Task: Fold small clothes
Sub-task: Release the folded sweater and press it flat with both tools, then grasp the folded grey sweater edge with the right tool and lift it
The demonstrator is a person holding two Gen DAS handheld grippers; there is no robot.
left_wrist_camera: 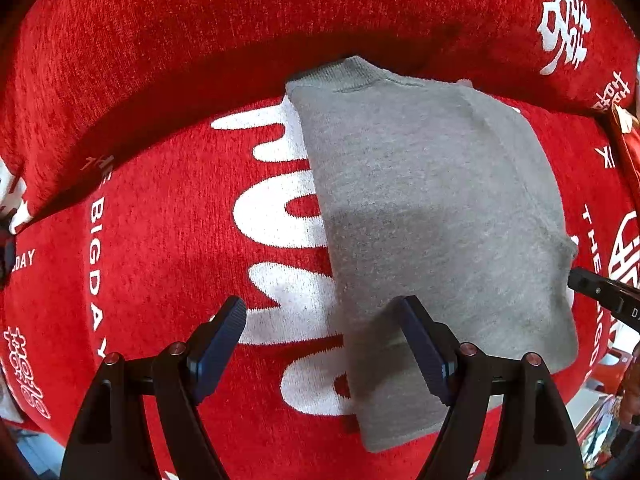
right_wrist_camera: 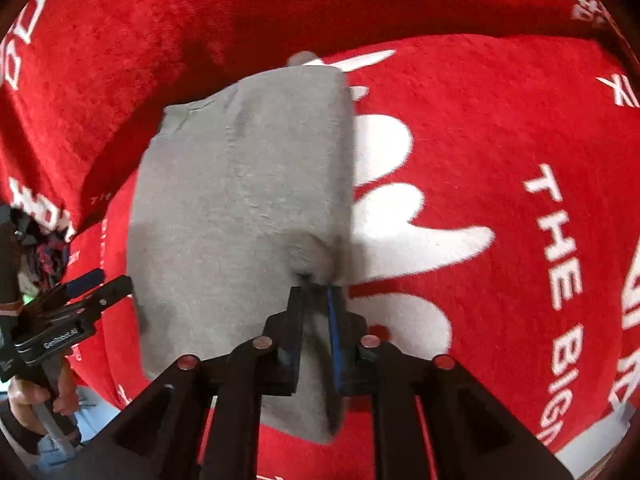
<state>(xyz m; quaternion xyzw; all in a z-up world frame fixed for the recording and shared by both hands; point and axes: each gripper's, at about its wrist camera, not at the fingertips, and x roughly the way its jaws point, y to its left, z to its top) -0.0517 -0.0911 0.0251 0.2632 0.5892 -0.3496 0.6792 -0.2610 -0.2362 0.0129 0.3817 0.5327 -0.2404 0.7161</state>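
Bright, even light is falling on both views, and the reds are glowing close to saturated. In the left wrist view a soft shadow is lying across the middle of the grey garment [left_wrist_camera: 432,216], and a deep dark band is running under the fold of the red cover [left_wrist_camera: 160,208] above it. The right wrist view is looking softer: the garment [right_wrist_camera: 240,200] and the white lettering are smearing slightly with motion blur, and a shadow is darkening its lower half. Fisheye distortion is bowing straight edges outward in both views, and black vignetting is filling the corners.
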